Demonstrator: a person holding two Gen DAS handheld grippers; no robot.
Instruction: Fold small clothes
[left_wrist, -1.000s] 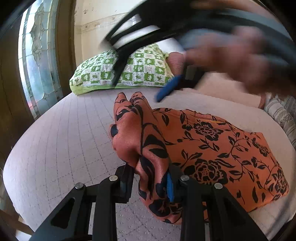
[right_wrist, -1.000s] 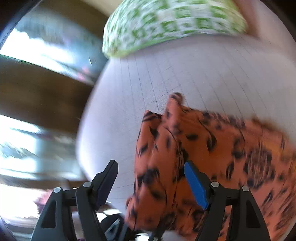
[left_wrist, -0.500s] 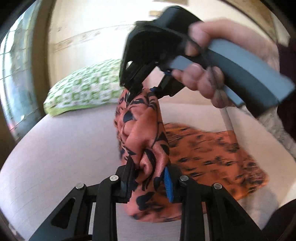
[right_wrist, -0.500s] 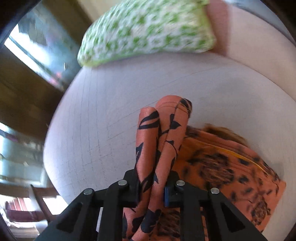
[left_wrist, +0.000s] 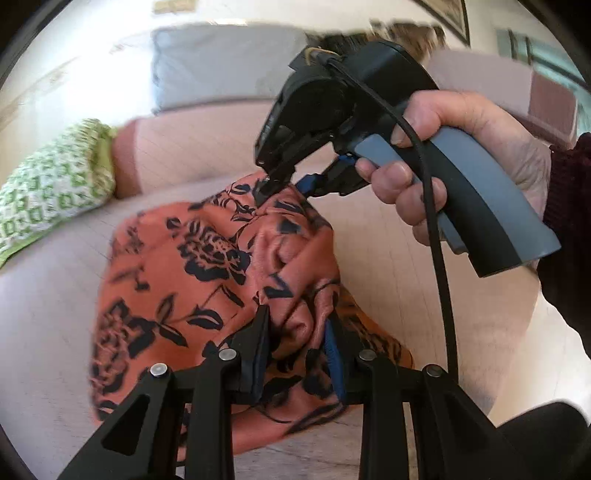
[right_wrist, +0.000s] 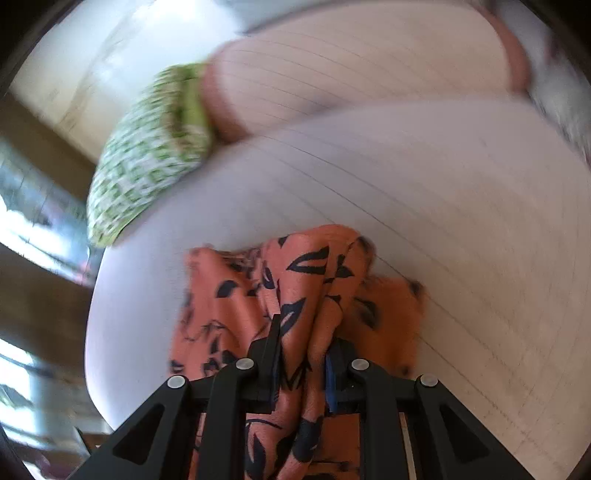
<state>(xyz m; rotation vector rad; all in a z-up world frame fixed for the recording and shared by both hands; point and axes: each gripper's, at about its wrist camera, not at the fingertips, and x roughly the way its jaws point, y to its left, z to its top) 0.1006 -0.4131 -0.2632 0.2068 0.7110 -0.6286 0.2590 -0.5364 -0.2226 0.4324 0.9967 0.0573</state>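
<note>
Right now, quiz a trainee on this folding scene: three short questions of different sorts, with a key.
1. True or false: the left claw is open, with nothing in it.
2. What is the right claw clamped on?
A. the green pillow
B. the orange floral garment
C. the black cable
3. Fill in: the garment lies on a pale ____ sheet.

Key
1. False: it pinches a bunched fold of the garment.
2. B
3. pink

Bare pale bedcover (right_wrist: 424, 192) lies open rightward; the green checked pillow (right_wrist: 147, 162) blocks the left.
</note>
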